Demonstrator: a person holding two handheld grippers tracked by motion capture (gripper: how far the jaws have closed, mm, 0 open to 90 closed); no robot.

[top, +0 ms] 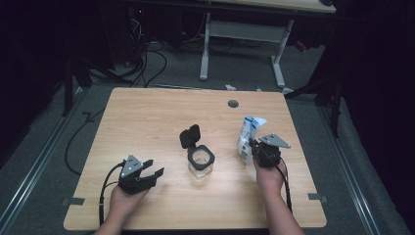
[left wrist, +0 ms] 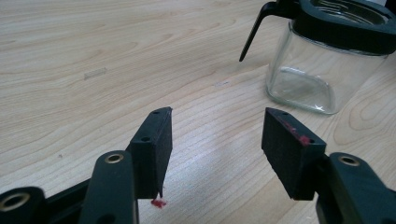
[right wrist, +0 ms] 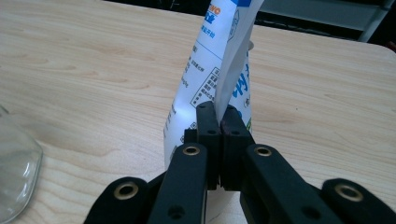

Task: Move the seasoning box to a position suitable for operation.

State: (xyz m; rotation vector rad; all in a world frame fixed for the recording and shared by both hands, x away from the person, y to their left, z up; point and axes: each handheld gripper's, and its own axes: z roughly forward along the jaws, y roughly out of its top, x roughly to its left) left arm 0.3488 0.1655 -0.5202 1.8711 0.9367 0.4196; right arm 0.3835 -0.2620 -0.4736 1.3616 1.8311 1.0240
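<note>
**Right hand-held gripper pinches pouch, left one free beside jar**

Near edge of the bench (top: 147,112): left hand-held gripper (top: 149,172) held low over the wood, jaws spread wide apart, nothing between them. Its pads (left wrist: 152,149) are bare, with only wood grain in the gap. Right hand-held gripper (top: 255,146) sits on the other side, slightly farther in, jaws clenched tight on a fold of a white and blue pouch (top: 247,132). In the right gripper view the pouch (right wrist: 210,70) stands upright, rising straight up out of the shut jaws, printed side toward the camera.

Between the two grippers, a bit farther in: a clear glass jar (top: 200,162) with a black rim, standing upright on the bench, hinged black lid (top: 190,135) flipped open and leaning back. The jar is apart from both grippers. From the left gripper view the jar (left wrist: 322,70) lies ahead and to the right of the open jaws, not touching. The pouch is just right of the jar, not touching it.
</note>
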